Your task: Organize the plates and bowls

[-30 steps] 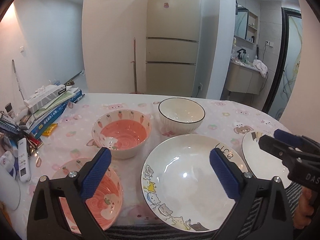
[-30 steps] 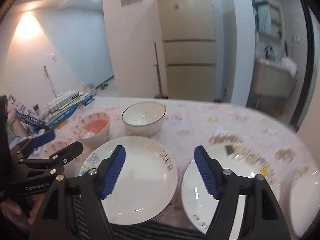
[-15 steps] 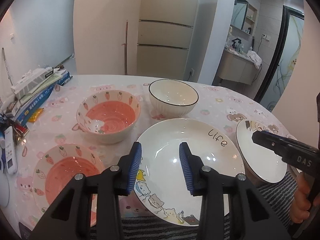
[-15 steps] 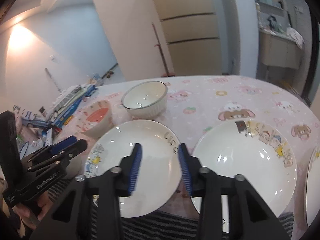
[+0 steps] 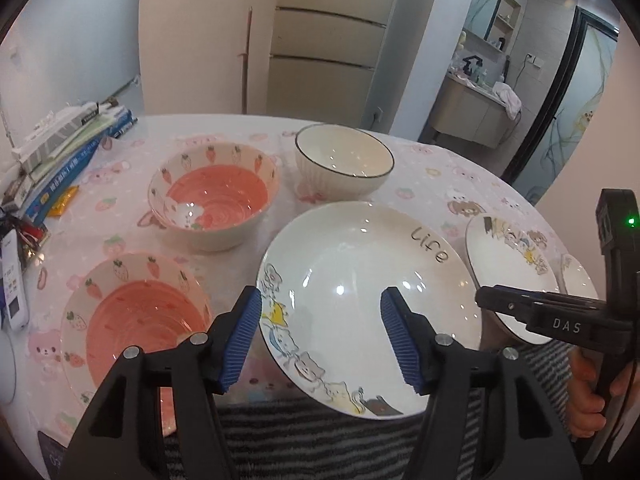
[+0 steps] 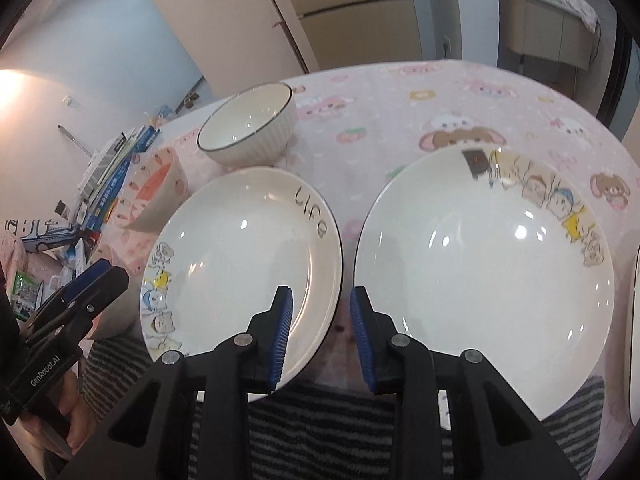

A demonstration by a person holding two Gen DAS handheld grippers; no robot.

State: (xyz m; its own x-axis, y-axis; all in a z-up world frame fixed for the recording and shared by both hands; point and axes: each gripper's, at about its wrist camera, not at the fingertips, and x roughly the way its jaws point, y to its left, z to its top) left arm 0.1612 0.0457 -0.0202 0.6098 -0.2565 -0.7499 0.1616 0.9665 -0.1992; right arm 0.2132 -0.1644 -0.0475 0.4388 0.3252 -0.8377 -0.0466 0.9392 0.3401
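Note:
A white "Life" plate with cartoon cats (image 5: 360, 288) (image 6: 240, 248) lies at the table's near edge. To its right lies a second white cartoon plate (image 5: 508, 264) (image 6: 480, 280). A pink carrot bowl (image 5: 212, 196), a white ribbed bowl (image 5: 344, 164) (image 6: 248, 128) and a pink strawberry plate (image 5: 136, 320) are also on the table. My left gripper (image 5: 320, 336) is open and empty above the Life plate's near rim. My right gripper (image 6: 320, 332) is partly open and empty, over the gap between the two white plates.
Boxes and books (image 5: 68, 140) are stacked at the table's left edge, with small clutter (image 5: 16, 280) near them. A further plate's edge (image 5: 576, 276) shows at the far right. A pink cartoon tablecloth (image 6: 400, 100) covers the table.
Both grippers closed partway, then the left one opened wider again. Both views tilted down and moved nearer to the plates. The right gripper stays narrow.

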